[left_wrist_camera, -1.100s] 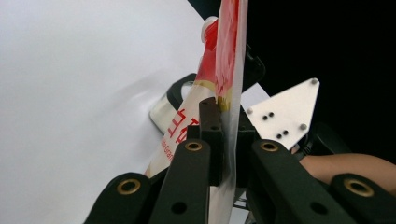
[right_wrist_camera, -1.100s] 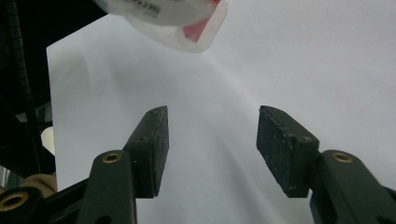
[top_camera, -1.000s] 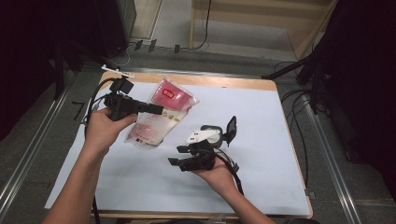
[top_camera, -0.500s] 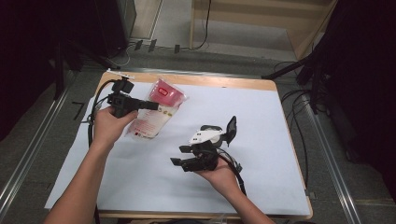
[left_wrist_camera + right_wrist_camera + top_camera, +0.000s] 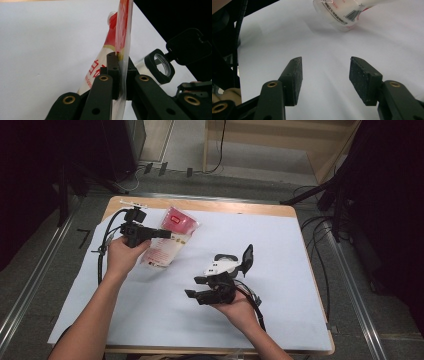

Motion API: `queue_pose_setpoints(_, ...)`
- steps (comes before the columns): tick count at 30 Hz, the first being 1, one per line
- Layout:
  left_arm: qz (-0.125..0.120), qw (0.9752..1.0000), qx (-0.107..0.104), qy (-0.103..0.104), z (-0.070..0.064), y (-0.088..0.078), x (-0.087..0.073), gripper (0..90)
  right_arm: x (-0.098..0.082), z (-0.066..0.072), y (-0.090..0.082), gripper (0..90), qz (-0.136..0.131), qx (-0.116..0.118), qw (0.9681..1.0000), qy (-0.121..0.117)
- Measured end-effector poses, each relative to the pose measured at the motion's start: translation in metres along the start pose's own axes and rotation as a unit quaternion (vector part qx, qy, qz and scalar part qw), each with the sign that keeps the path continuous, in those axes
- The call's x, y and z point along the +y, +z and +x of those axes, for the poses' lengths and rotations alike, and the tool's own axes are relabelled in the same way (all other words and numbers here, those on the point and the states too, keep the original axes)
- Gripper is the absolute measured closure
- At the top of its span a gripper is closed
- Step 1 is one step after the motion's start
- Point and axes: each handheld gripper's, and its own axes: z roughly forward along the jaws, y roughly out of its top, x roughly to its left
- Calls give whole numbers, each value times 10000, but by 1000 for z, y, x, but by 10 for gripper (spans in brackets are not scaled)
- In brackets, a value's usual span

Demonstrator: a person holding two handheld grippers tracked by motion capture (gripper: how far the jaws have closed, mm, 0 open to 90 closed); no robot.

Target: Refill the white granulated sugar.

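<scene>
1. White paper (image 5: 310, 270) covers the wooden table.
2. Left gripper (image 5: 167, 234) pinches the edge of a red-and-white plastic refill pouch (image 5: 167, 245), near the table's far left.
3. Right gripper (image 5: 192, 287) rests mid-table, jaws parted around nothing, well apart from the pouch.

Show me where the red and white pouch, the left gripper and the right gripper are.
red and white pouch (image 5: 172, 240): high view, middle of the bag.
left gripper (image 5: 120, 72): left gripper view, jaw tips clamping the pouch edge.
right gripper (image 5: 325, 75): right gripper view, gap between open tips.
</scene>
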Motion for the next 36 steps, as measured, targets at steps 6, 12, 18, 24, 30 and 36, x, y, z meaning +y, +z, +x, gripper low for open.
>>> queue_pose_setpoints(6, 36, 10000, 30, -3, -3, -10, -9, 875, 0, -1, -5, 451, 47, -21, 10000, 21)
queue_pose_setpoints(12, -34, 9999, 61, -129, -4, -20, -18, 857, 1, -2, -13, 453, 64, -3, 10000, 5)
queue_pose_setpoints(18, -51, 9999, 65, -80, -3, -31, -29, 849, 2, -5, -22, 453, 50, -18, 10000, 45)
queue_pose_setpoints(24, -54, 10000, -44, 16, -5, -39, -41, 830, 1, -5, -28, 453, 85, -61, 9999, 20)
queue_pose_setpoints(30, -79, 9999, -87, -13, -4, -49, -52, 793, -3, -6, -35, 453, 143, -139, 9998, -3)
queue_pose_setpoints(36, -147, 9996, -238, 9, -2, -62, -62, 701, -1, -13, -39, 460, 76, -165, 9998, 101)
